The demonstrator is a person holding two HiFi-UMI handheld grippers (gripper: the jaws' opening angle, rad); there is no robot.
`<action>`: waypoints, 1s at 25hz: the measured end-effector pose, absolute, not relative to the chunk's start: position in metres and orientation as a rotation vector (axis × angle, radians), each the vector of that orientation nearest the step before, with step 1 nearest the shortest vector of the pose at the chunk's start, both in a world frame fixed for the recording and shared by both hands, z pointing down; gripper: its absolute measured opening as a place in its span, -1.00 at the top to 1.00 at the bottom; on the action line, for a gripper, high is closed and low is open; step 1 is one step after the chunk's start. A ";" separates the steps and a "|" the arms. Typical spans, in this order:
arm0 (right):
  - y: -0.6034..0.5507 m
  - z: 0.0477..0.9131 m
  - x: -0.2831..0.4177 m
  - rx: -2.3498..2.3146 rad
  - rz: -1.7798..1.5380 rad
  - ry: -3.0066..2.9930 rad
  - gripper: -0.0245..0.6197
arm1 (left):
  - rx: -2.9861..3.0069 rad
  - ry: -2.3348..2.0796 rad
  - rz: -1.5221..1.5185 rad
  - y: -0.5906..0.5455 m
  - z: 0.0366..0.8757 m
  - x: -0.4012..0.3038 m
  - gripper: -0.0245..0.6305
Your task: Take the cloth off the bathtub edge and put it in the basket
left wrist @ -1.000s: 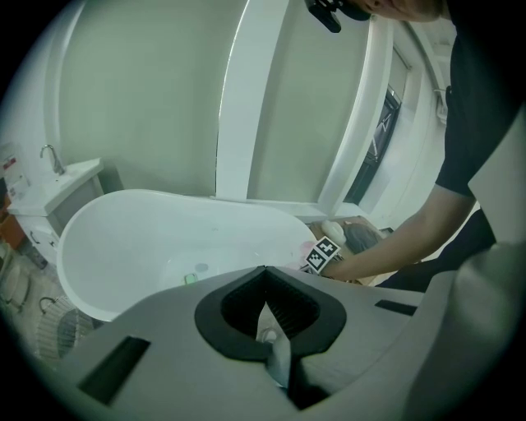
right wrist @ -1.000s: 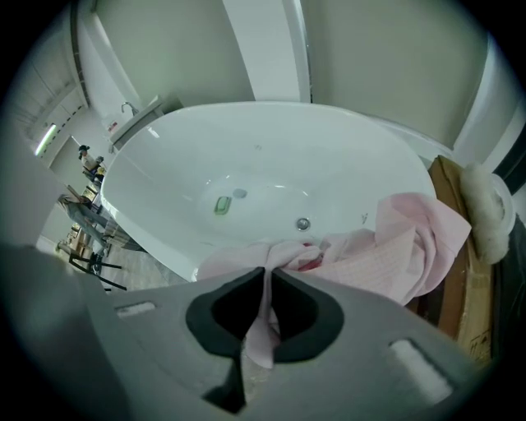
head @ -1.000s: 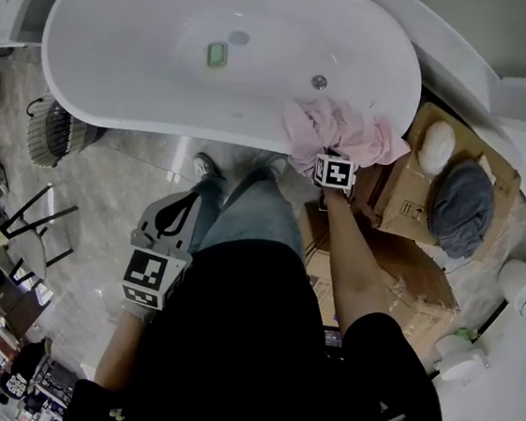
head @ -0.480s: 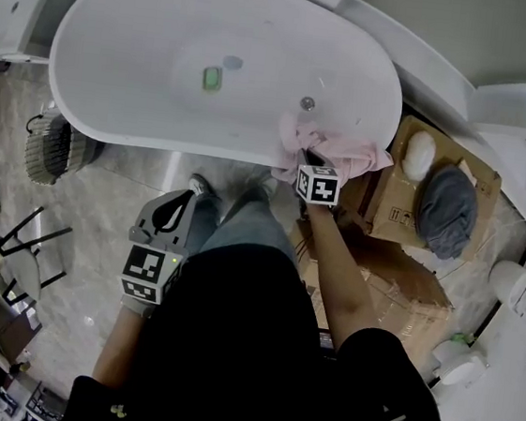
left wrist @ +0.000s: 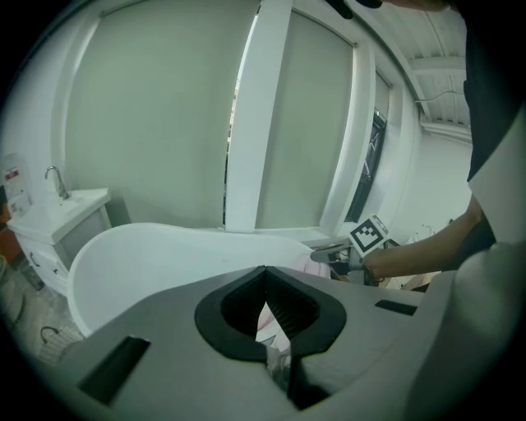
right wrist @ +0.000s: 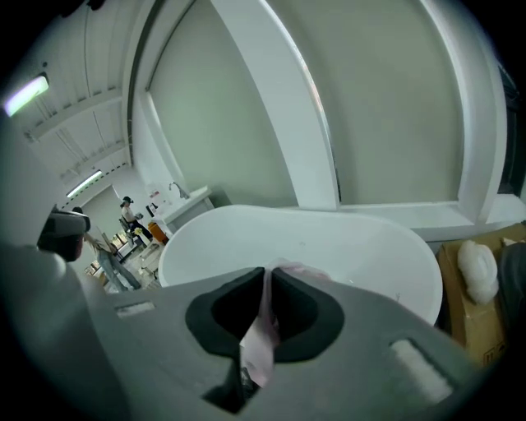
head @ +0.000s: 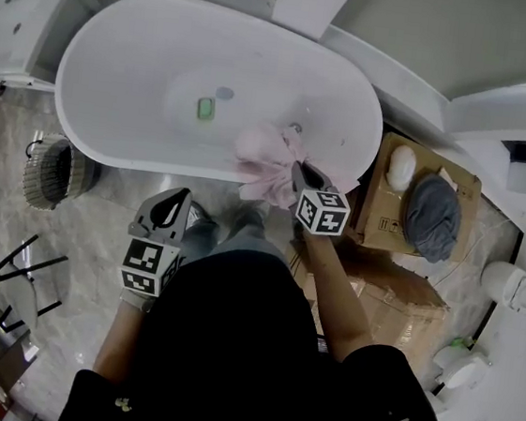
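A second ago the pink cloth (head: 265,158) lay spread over the near edge of the bathtub (head: 101,144), right of the frame's middle. Now it is bunched into a hanging clump and has shifted toward the centre of the head view, carried up by the right gripper (head: 301,172). We judge the first half of the task to be done or nearly so: the cloth looks lifted clear of the edge, though its lower folds still overlap the rim in the picture, so we cannot be sure they are free. The basket (head: 49,169) stands on the floor at the left edge of the frame, well apart from the cloth, so the carry across is still to come.

The right gripper's jaws are clenched on a fold of the cloth, and a pink strip hangs down between them. The left gripper (head: 180,199), lower left of centre, has its jaws closed tip to tip on nothing and touches nothing.
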State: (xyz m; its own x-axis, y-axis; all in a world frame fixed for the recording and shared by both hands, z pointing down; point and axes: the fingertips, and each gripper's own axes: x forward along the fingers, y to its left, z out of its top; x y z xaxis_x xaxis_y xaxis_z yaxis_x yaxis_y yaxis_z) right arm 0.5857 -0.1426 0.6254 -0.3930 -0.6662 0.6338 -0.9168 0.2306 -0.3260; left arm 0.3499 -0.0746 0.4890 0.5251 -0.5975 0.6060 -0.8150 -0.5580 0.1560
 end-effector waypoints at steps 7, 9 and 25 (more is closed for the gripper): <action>-0.146 0.532 0.548 1.507 0.903 -2.333 0.85 | 2.399 -1.198 0.634 -0.093 0.454 0.328 0.88; -0.146 0.506 0.540 1.514 0.896 -2.385 0.85 | 2.428 -1.201 0.607 -0.095 0.447 0.323 0.88; -0.151 0.328 0.475 1.480 0.594 -2.744 0.85 | 2.577 -1.361 0.439 -0.117 0.362 0.283 0.88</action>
State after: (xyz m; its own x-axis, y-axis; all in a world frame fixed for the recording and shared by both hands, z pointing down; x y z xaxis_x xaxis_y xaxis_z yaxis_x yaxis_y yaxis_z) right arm 0.4749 -0.1509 0.3278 -0.5646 -0.8122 0.1468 -0.8002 0.4950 -0.3386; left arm 0.2829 -0.1170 0.3621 0.5336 -0.7713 0.3470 -0.8287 -0.5587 0.0324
